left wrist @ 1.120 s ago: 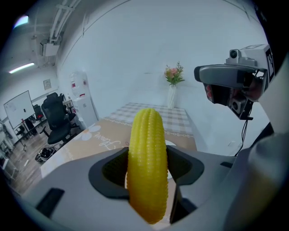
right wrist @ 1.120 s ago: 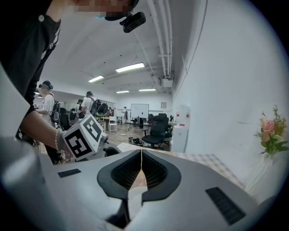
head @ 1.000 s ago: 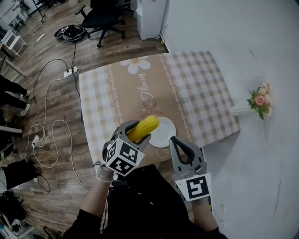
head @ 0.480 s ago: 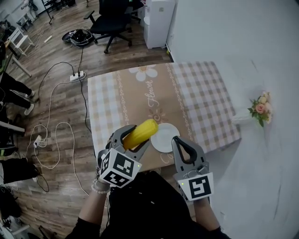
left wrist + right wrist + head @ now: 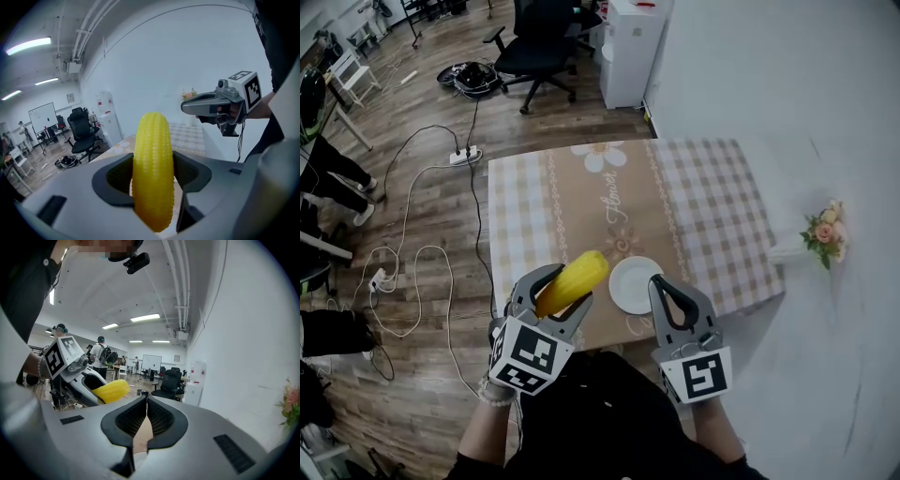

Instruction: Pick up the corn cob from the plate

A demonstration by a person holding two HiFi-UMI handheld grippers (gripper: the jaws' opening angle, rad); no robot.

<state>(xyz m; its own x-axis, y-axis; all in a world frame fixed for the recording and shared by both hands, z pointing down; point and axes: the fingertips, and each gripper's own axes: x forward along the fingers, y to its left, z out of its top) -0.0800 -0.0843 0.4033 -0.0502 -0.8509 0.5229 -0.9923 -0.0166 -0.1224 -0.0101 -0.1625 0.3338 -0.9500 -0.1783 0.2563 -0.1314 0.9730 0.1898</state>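
The yellow corn cob (image 5: 573,281) is held up in the air, clamped between the jaws of my left gripper (image 5: 551,292); it stands upright and fills the middle of the left gripper view (image 5: 153,168). The white plate (image 5: 636,284) lies bare on the table's near edge, just right of the cob. My right gripper (image 5: 668,299) hovers at the plate's right side with its jaws shut on nothing (image 5: 146,414). From the right gripper view the cob (image 5: 111,391) shows at the left in the other gripper.
The table (image 5: 619,206) has a brown and checked cloth with flower prints. A small flower bunch (image 5: 823,233) sits against the white wall at the right. Cables and a power strip (image 5: 461,154) lie on the wood floor at the left; an office chair (image 5: 540,36) stands beyond.
The left gripper with the cob has drifted left and slightly nearer, away from the plate, which now lies fully uncovered. The right gripper stays beside the plate.
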